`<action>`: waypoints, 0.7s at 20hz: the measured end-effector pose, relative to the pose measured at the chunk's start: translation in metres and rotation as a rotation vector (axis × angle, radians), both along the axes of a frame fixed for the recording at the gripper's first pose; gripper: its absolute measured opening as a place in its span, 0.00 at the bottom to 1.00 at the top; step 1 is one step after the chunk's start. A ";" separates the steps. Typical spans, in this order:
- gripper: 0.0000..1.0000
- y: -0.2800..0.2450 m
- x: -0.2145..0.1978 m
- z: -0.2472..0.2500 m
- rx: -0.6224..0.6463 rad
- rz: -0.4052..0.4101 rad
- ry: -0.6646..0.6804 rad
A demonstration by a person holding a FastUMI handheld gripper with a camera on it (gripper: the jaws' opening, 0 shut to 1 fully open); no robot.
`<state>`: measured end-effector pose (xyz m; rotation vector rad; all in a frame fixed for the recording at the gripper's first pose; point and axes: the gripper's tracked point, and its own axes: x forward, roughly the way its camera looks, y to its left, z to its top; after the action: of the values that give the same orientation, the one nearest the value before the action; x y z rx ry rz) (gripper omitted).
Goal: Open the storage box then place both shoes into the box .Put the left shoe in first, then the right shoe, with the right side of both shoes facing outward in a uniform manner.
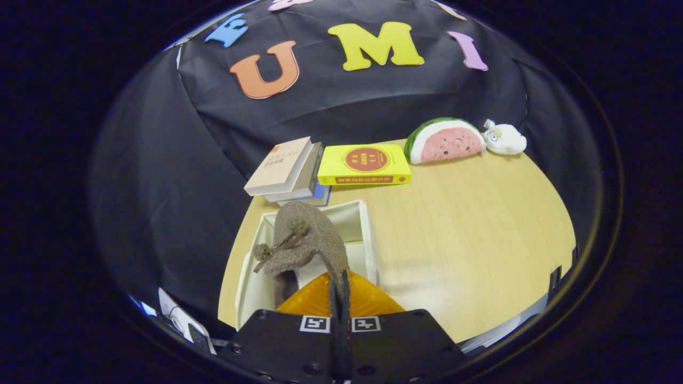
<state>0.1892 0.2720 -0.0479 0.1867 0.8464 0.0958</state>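
Pinching a brown shoe, the tool hangs over the white box; books lie beyond on the desk.

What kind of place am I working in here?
Likely a staged test booth, not a home: black cloth wall, wooden table with books and toys. The gripper holds a shoe over the open white box.
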 end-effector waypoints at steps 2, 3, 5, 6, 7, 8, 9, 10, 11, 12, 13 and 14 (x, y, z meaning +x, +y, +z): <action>0.00 0.013 0.004 0.005 0.034 -0.004 0.003; 0.00 0.018 0.007 0.008 0.040 0.002 -0.008; 0.00 0.023 0.011 0.004 0.048 -0.007 -0.017; 0.00 0.023 0.011 -0.004 0.046 -0.015 -0.003; 0.00 0.024 0.009 -0.015 0.041 -0.014 0.021; 0.00 0.024 0.007 -0.027 0.029 -0.011 0.051; 0.00 0.021 0.006 -0.034 0.016 -0.011 0.062; 0.00 0.017 0.006 -0.038 0.009 -0.015 0.061; 0.00 0.015 0.006 -0.040 0.001 -0.021 0.055; 0.00 0.012 0.005 -0.042 -0.015 -0.027 0.050; 0.01 0.008 0.002 -0.045 -0.043 -0.034 0.059; 0.01 0.002 -0.001 -0.050 -0.083 -0.037 0.069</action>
<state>0.1883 0.2742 -0.0978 0.1280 0.9136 0.0190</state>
